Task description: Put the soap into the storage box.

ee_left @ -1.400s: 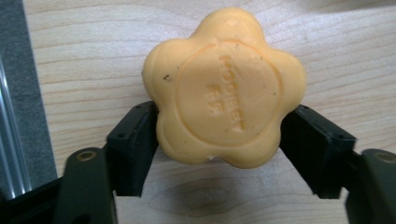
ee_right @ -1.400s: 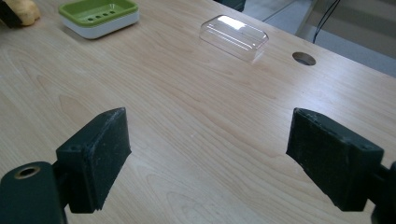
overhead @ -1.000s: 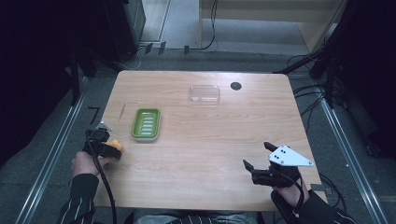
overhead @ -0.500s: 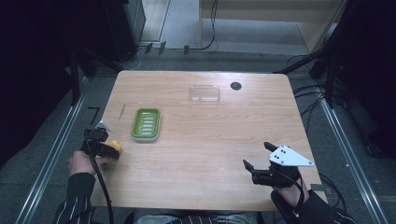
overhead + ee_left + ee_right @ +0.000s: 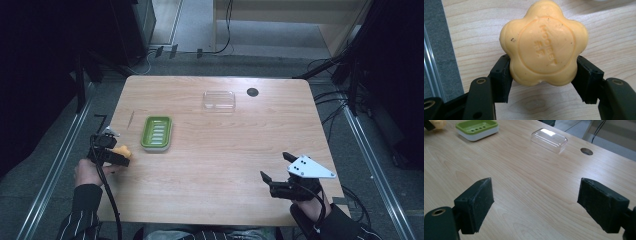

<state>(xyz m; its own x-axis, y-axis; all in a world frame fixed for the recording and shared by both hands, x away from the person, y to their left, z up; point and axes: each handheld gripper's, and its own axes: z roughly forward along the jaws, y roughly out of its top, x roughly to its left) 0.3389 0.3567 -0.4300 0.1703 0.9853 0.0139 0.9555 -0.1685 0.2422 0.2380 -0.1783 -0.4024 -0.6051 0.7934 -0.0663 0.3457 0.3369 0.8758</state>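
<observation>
A yellow-orange flower-shaped soap bar [image 5: 544, 42] with stamped lettering sits between the two black jaws of my left gripper [image 5: 541, 75], which is shut on it just above the wood. In the high view the soap [image 5: 121, 151] and my left gripper [image 5: 116, 155] are at the table's left edge, left of the green soap dish [image 5: 157, 133]. My right gripper [image 5: 275, 167] rests near the front right corner, open, with bare wood between its pads [image 5: 477, 202]. The dish [image 5: 477, 128] and a clear plastic lid [image 5: 549, 139] lie far ahead of it.
The clear lid [image 5: 219, 99] lies at the back middle, with a round cable hole [image 5: 252, 92] to its right. A thin stick [image 5: 131, 119] lies left of the dish. A metal rail [image 5: 55, 165] runs along the table's left side.
My left gripper with the soap has shifted slightly away from the table's front edge. The right gripper has stayed put.
</observation>
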